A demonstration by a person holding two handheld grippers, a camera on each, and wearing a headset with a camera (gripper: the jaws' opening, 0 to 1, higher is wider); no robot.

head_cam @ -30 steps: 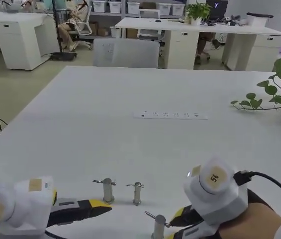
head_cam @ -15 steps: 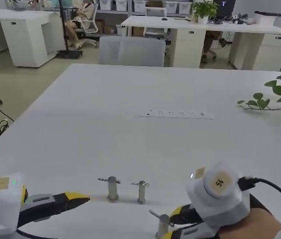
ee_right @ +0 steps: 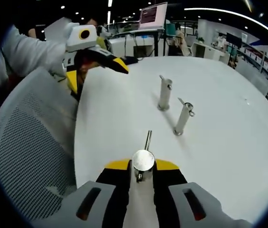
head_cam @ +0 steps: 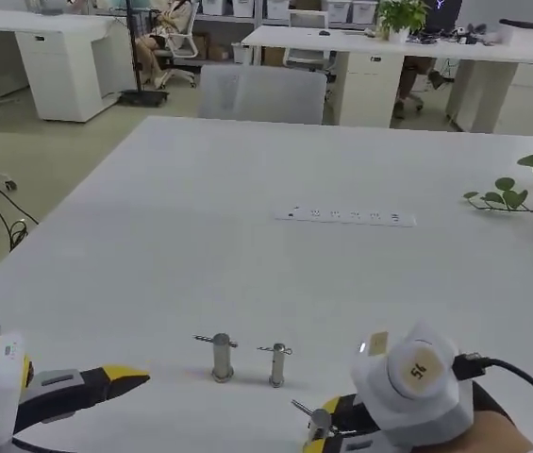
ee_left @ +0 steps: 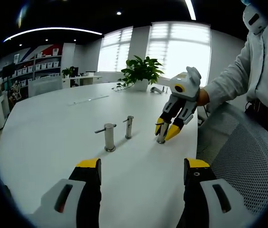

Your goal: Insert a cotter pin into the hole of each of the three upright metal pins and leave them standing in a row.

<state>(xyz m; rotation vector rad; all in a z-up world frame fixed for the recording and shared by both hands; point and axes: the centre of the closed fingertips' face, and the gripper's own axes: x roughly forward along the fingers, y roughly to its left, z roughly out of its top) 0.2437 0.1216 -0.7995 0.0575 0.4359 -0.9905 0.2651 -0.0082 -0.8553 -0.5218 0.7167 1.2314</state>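
Observation:
Three upright metal pins stand in a row near the front edge of the white table (head_cam: 247, 255). A cotter pin crosses the top of the left pin (head_cam: 221, 358) and of the middle pin (head_cam: 277, 364). My right gripper (head_cam: 325, 427) is shut on the third pin (head_cam: 319, 422), and a cotter pin (ee_right: 148, 139) sticks out of it. In the right gripper view the yellow-tipped jaws (ee_right: 142, 166) clamp that pin's round head (ee_right: 143, 160). My left gripper (head_cam: 139, 379) is open (ee_left: 143, 166), well short of the left pin (ee_left: 109, 137).
A white power strip (head_cam: 345, 217) lies across the middle of the table. A plant's branch (head_cam: 521, 193) reaches in at the right edge. A grey chair (head_cam: 261, 94) stands at the far side, with desks and a seated person beyond.
My left gripper has drawn back to the left, away from the left pin. The right gripper stays on the third pin. The head camera has tilted a little.

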